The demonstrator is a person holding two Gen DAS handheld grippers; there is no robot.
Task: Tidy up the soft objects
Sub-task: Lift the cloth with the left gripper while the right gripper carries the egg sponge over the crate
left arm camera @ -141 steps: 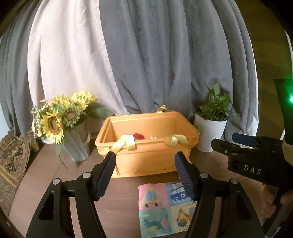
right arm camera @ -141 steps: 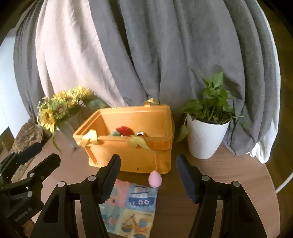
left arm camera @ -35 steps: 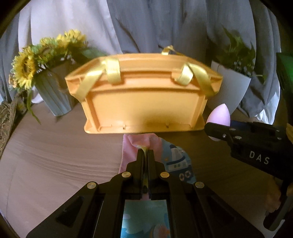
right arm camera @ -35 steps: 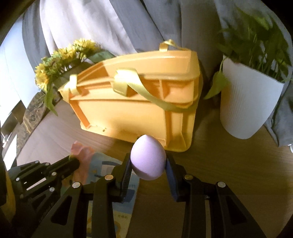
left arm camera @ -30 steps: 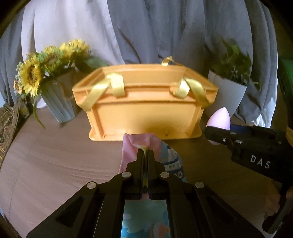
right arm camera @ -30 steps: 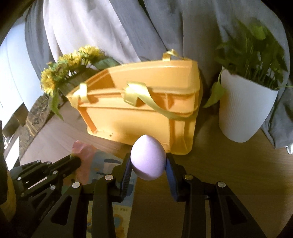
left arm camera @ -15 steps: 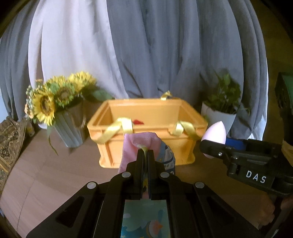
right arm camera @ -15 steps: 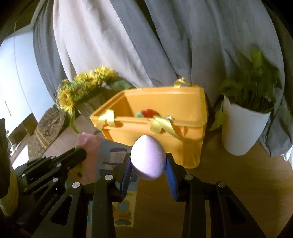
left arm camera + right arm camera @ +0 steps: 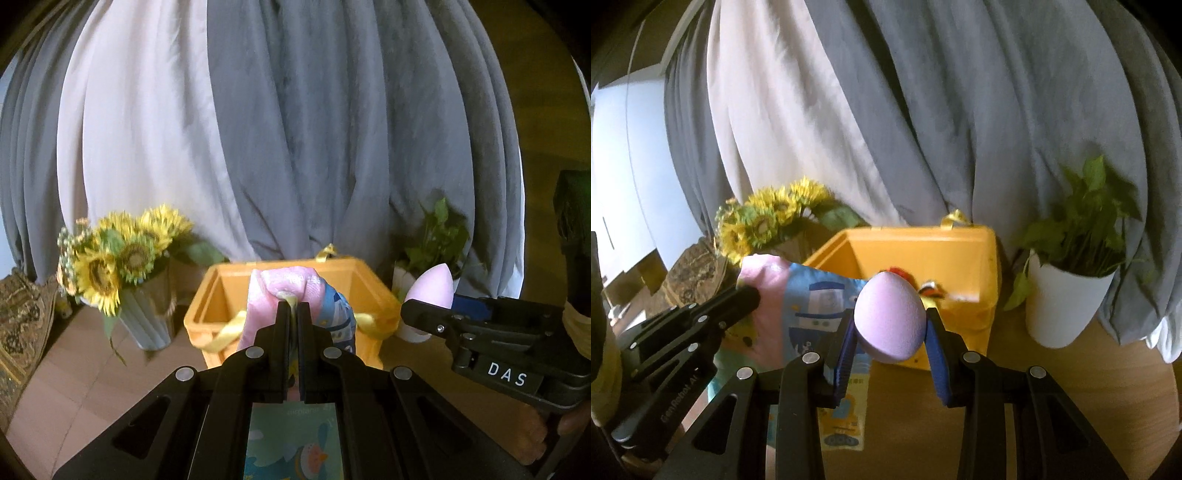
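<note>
My left gripper (image 9: 293,308) is shut on a picture-printed cloth (image 9: 284,286), pinched at its pink corner. The cloth (image 9: 809,299) hangs off the table in front of the orange crate (image 9: 369,284). My right gripper (image 9: 889,325) is shut on a lilac egg-shaped sponge (image 9: 889,319), held above the crate's near wall. From the left wrist view the sponge (image 9: 432,288) shows at the right, beside the crate. Inside the crate (image 9: 923,254) lie a red soft thing (image 9: 899,271) and another small item, partly hidden by the sponge.
A vase of sunflowers (image 9: 122,254) stands left of the crate. A white pot with a green plant (image 9: 1071,291) stands to its right. Grey and white curtains (image 9: 295,129) hang close behind. The round wooden table (image 9: 1089,387) has bare surface at the front right.
Both grippers have risen with their loads. The cloth has come off the table and now hangs free, and the crate's open inside has come into sight below.
</note>
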